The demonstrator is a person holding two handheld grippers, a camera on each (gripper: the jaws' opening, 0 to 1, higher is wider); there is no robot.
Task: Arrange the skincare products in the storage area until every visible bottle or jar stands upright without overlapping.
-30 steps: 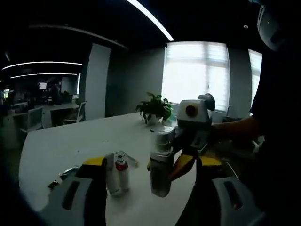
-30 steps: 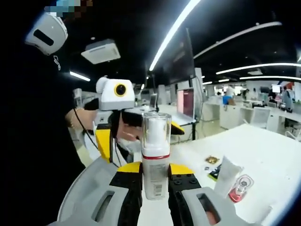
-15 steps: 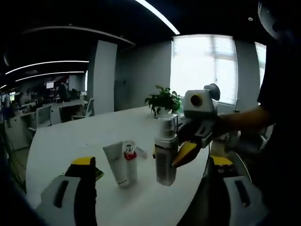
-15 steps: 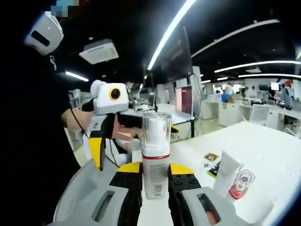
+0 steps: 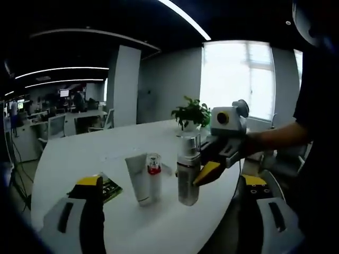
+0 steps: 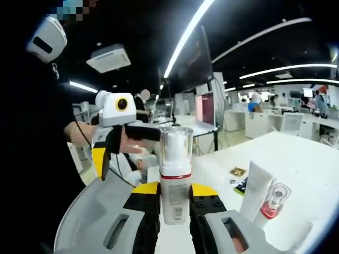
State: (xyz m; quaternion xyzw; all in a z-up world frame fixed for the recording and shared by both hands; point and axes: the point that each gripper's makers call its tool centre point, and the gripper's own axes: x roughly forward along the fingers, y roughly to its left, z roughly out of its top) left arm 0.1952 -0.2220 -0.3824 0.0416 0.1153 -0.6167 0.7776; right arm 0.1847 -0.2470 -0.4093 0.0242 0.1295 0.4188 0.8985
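Observation:
A pump bottle (image 6: 175, 180) with a clear cap and red band stands upright between my right gripper's (image 6: 175, 194) jaws, which are shut on it. In the left gripper view the same pump bottle (image 5: 188, 172) is at the white table's (image 5: 85, 159) near edge, with the right gripper (image 5: 212, 165) holding it from the right. Just left of it stand a white tube (image 5: 136, 180) and a small bottle with a red collar (image 5: 153, 177). My left gripper (image 5: 171, 185) is open, empty and short of them. The left gripper (image 6: 114, 132) also appears in the right gripper view, off to the left in a hand.
A dark and green packet (image 5: 108, 186) lies flat left of the tube. A potted plant (image 5: 193, 114) sits at the table's far side by the window. In the right gripper view the tube (image 6: 255, 193) and small bottle (image 6: 274, 201) stand at right, with packets (image 6: 237, 172) behind.
My left gripper has drawn back from the products, so they look smaller and farther off. The right gripper keeps its hold on the pump bottle, which has hardly moved.

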